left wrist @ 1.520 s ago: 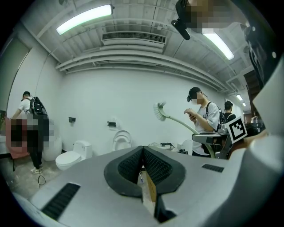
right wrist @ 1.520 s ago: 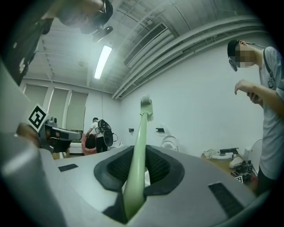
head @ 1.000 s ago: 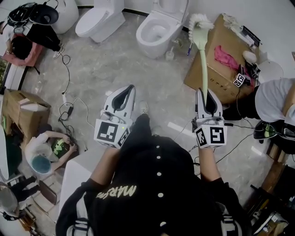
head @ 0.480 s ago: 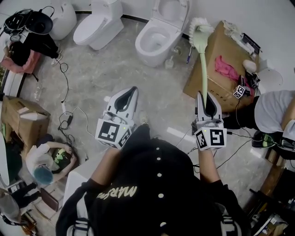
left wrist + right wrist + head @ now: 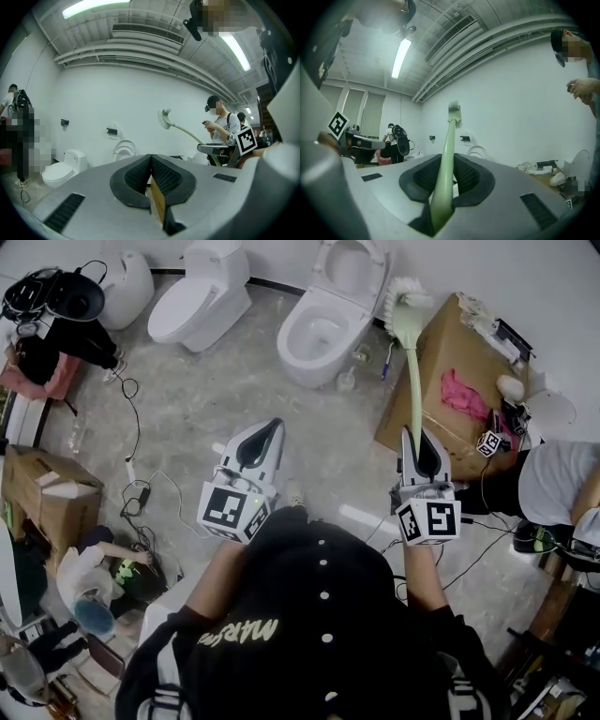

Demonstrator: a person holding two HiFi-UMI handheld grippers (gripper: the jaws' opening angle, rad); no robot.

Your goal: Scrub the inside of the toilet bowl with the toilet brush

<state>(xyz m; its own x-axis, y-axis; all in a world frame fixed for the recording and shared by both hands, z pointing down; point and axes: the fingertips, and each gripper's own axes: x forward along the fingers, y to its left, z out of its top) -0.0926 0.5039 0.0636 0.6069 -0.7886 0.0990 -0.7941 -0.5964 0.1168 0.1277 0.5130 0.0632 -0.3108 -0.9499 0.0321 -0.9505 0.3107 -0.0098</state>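
Brush (image 5: 413, 371): likely light, long handle, somewhat springy; we hold its end clamped in right gripper (image 5: 419, 437). Left gripper (image 5: 268, 427): closed, empty.

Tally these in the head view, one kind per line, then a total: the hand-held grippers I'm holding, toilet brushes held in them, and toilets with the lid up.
hand-held grippers: 2 (left hand-held gripper, right hand-held gripper)
toilet brush: 1
toilet with its lid up: 1
Total: 4
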